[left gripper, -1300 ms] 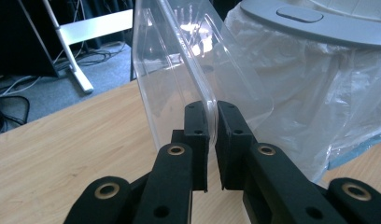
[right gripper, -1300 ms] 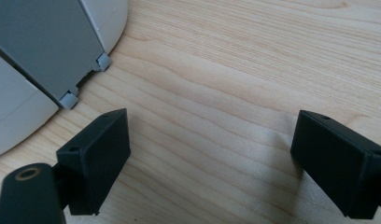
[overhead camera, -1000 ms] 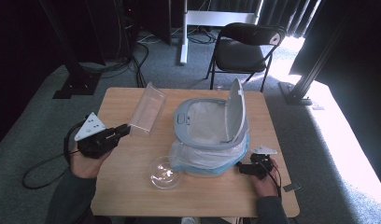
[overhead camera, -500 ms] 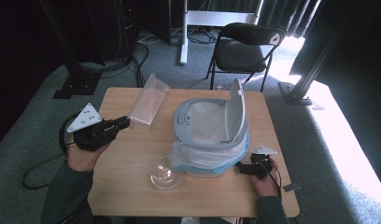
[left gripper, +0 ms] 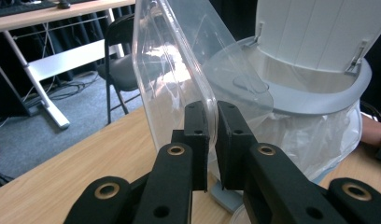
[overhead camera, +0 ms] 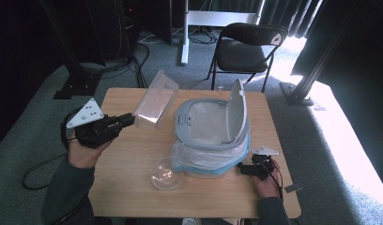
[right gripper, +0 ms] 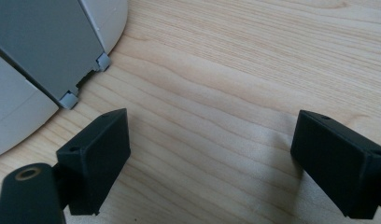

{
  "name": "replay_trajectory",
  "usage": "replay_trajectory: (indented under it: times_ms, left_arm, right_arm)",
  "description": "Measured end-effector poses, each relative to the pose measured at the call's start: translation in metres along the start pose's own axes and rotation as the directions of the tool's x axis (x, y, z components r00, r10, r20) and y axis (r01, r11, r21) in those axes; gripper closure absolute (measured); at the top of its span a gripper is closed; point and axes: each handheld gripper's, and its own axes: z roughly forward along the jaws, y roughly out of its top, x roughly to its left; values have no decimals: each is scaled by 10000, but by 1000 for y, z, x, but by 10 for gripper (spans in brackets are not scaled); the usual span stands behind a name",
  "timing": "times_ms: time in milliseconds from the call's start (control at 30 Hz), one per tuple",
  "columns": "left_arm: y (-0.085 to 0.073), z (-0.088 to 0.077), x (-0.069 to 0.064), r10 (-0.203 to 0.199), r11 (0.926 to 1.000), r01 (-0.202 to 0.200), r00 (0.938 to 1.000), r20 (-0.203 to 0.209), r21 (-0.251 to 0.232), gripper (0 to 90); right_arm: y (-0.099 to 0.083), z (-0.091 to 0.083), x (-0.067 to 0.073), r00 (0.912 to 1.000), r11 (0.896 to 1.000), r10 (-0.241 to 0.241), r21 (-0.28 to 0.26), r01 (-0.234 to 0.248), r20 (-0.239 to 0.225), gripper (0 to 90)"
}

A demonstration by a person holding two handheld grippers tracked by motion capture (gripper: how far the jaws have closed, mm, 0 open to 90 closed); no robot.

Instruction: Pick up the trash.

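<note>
While left gripper [left gripper: 211, 140] pinches clear lid [left gripper: 179, 70], bin [overhead camera: 213, 136] alongside, bowl [overhead camera: 165, 173] near.

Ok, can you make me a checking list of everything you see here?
Surface: wooden table, bare wood between things.
Job's things: clear plastic tray lifted up; grey bin with lid up and a plastic liner; glass bowl.
Clutter: nothing seen.
Grippers: left gripper shut on the tray's edge; right gripper open, low over the table by the bin.
Cables: one trailing on the floor.
Surroundings: black chair, carpet.
</note>
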Motion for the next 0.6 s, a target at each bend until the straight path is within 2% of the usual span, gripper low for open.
replay_trajectory:
  times_ms: [467, 600]
  left_arm:
    - [20, 4, -1, 410, 9992, -410, 9979, 498, -10, 840]
    - [23, 6, 0, 387, 9993, -386, 9970, 665, -23, 840]
  right_arm:
    - [0, 0, 0, 10000, 10000, 1, 0, -1, 1, 111]
    - [0, 0, 0, 10000, 10000, -1, 0, 1, 1, 111]
